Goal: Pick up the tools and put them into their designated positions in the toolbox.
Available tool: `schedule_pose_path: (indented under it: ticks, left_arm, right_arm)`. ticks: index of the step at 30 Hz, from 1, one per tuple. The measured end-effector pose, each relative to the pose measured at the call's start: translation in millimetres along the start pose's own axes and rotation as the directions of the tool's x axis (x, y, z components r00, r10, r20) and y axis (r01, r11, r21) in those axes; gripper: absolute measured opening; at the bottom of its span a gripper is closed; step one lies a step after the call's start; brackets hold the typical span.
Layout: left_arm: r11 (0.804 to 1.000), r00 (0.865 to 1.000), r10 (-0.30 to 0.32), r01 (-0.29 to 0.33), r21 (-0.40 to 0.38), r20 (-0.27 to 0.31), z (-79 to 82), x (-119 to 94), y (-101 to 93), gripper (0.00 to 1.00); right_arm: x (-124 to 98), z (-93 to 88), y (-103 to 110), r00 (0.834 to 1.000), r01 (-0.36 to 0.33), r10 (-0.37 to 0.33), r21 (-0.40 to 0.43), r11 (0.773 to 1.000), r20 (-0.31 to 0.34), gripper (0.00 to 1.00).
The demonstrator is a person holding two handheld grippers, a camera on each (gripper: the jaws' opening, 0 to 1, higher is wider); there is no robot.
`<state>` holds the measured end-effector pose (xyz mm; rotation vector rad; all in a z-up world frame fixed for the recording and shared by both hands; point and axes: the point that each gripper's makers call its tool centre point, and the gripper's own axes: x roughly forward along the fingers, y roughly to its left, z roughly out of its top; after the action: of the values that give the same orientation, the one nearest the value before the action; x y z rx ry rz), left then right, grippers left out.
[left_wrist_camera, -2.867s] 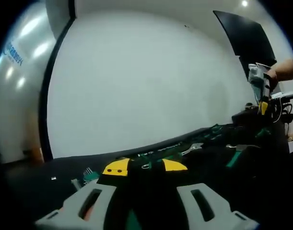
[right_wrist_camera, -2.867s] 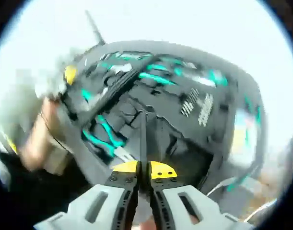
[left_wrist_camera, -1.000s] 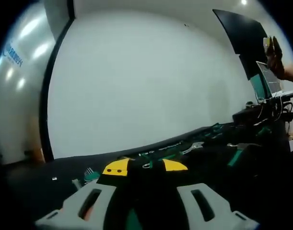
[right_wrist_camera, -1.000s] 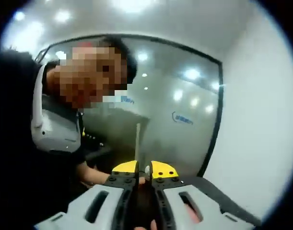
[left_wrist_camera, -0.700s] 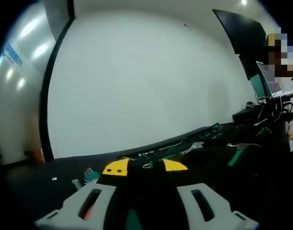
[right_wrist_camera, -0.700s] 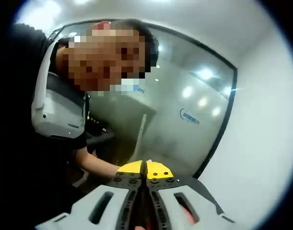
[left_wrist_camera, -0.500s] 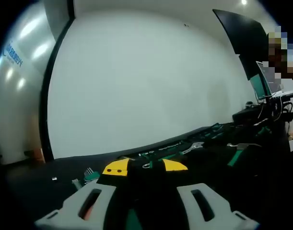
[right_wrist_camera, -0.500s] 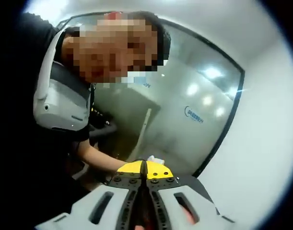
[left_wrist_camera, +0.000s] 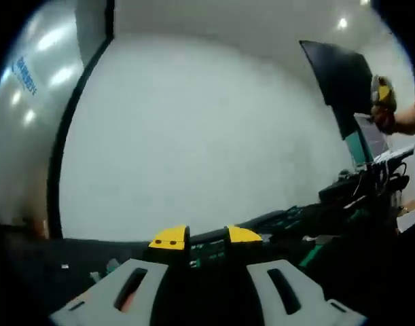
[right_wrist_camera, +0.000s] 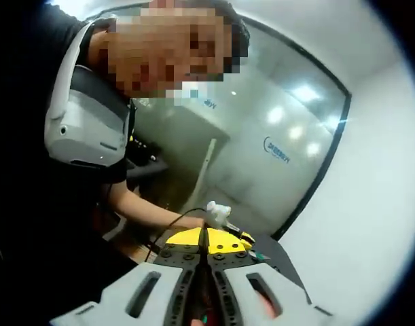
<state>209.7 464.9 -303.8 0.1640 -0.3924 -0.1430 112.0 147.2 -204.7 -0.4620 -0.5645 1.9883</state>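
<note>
**Both grippers empty, toolbox low on a dark table**

The left gripper, yellow-tipped with grey jaws, is spread apart and holds nothing. Beyond it the black toolbox with teal-handled tools lies on a dark tabletop before a plain white wall. The right gripper is raised, its jaws pressed together with nothing between them, towards a person in dark clothing and a frosted glass partition.

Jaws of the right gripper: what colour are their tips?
Yellow, on the right gripper; clearest in the right gripper view.
</note>
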Motion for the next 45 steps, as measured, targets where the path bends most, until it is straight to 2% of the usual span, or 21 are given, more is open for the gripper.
schedule_pose_path:
  ticks: [3, 5, 8, 18, 20, 22, 25, 26, 28, 29, 30, 32, 34, 35, 36, 37, 38, 39, 40, 41, 45]
  left_arm:
    - [0.985, 0.983, -0.169, 0.166, 0.052, 0.068, 14.3, -6, -35.9, 0.23]
    - [0.976, 0.974, -0.217, 0.214, 0.049, 0.072, 15.4, -8, -48.0, 0.16]
    - [0.975, 0.979, -0.202, 0.199, 0.096, 0.018, 6.2, -5, -48.9, 0.00]
    - [0.967, 0.971, -0.237, 0.234, 0.102, 0.022, 6.6, -4, -58.5, 0.00]
    - [0.967, 0.971, -0.237, 0.234, 0.102, 0.024, 7.1, -4, -58.9, 0.00]
    - [0.968, 0.972, -0.236, 0.233, 0.093, 0.023, 5.6, -3, -55.3, 0.00]
    - [0.969, 0.971, -0.241, 0.241, 0.051, -0.008, -2.8, -2, -52.4, 0.02]
    - [0.969, 0.971, -0.240, 0.240, 0.054, -0.010, -3.6, -2, -51.2, 0.04]
    - [0.970, 0.971, -0.238, 0.239, 0.046, -0.024, -6.0, -1, -51.7, 0.06]
    - [0.972, 0.972, -0.234, 0.235, 0.026, -0.030, -7.3, -1, -50.5, 0.06]
    - [0.974, 0.974, -0.226, 0.226, 0.005, -0.033, -7.7, -1, -49.7, 0.07]
    - [0.979, 0.978, -0.204, 0.203, -0.036, -0.044, -10.2, 0, -44.4, 0.12]
    - [0.980, 0.980, -0.197, 0.196, -0.038, -0.040, -9.1, 0, -43.0, 0.13]
    - [0.981, 0.980, -0.193, 0.192, -0.042, -0.040, -8.2, -1, -43.6, 0.13]
    - [0.981, 0.981, -0.188, 0.186, -0.052, -0.040, -8.0, -1, -42.7, 0.14]
    - [0.982, 0.982, -0.183, 0.181, -0.055, -0.041, -8.3, -1, -41.6, 0.16]
    - [0.983, 0.983, -0.176, 0.173, -0.059, -0.047, -9.1, -1, -39.8, 0.16]
    - [0.984, 0.984, -0.172, 0.169, -0.064, -0.052, -10.0, -1, -38.7, 0.17]
    - [0.984, 0.984, -0.169, 0.165, -0.067, -0.055, -10.4, -1, -38.5, 0.17]
    - [0.984, 0.984, -0.167, 0.163, -0.067, -0.054, -10.3, -1, -38.2, 0.17]
    - [0.985, 0.985, -0.165, 0.161, -0.069, -0.056, -10.9, -1, -37.4, 0.17]
  right_arm:
    - [-1, -6.1, -5, 1.000, 0.018, -0.017, 0.018, 1.000, -0.016, 0.00]
    - [-2, -12.9, -10, 0.998, 0.048, -0.047, 0.037, 0.998, -0.040, 0.00]
    - [-2, -17.3, -10, 0.998, 0.050, -0.048, 0.050, 0.997, -0.040, 0.00]
    - [5, -37.8, -1, 0.990, 0.056, -0.043, 0.095, 0.994, -0.131, 0.03]
    - [5, -47.3, 1, 0.984, 0.047, -0.023, 0.133, 0.990, -0.177, 0.06]
    - [1, -59.5, -1, 0.970, 0.029, -0.002, 0.111, 0.993, -0.244, 0.06]
    - [-10, -85.1, -12, 0.933, 0.058, 0.018, 0.200, 0.978, -0.360, 0.09]
    - [-17, -97.5, -17, 0.918, 0.087, 0.034, 0.282, 0.955, -0.396, 0.10]
    - [-31, -122.3, -29, 0.869, 0.159, 0.025, 0.327, 0.931, -0.494, 0.09]
    - [-34, -128.7, -32, 0.867, 0.190, 0.024, 0.376, 0.907, -0.497, 0.09]
    - [-42, -142.8, -34, 0.843, 0.234, 0.029, 0.416, 0.879, -0.537, 0.09]
    - [-55, -168.3, -43, 0.805, 0.350, -0.032, 0.432, 0.831, -0.592, 0.09]
    - [-67, -189.8, -41, 0.768, 0.381, -0.031, 0.418, 0.825, -0.640, 0.10]
    - [-75, -205.4, -43, 0.730, 0.412, -0.051, 0.379, 0.828, -0.682, 0.10]
    - [-79, -213.1, -44, 0.721, 0.437, -0.064, 0.381, 0.815, -0.690, 0.10]
    - [-85, -224.6, -44, 0.701, 0.486, -0.060, 0.415, 0.769, -0.711, 0.10]
    - [-87, -228.7, -44, 0.691, 0.502, -0.058, 0.421, 0.756, -0.720, 0.10]
    - [-94, -239.6, -48, 0.655, 0.561, -0.080, 0.413, 0.718, -0.751, 0.10]
    - [-96, -244.5, -49, 0.644, 0.575, -0.090, 0.403, 0.712, -0.760, 0.10]
    - [-96, -249.3, -47, 0.649, 0.575, -0.085, 0.414, 0.706, -0.756, 0.10]
    - [-99, -266.2, -42, 0.626, 0.590, -0.068, 0.415, 0.692, -0.777, 0.16]
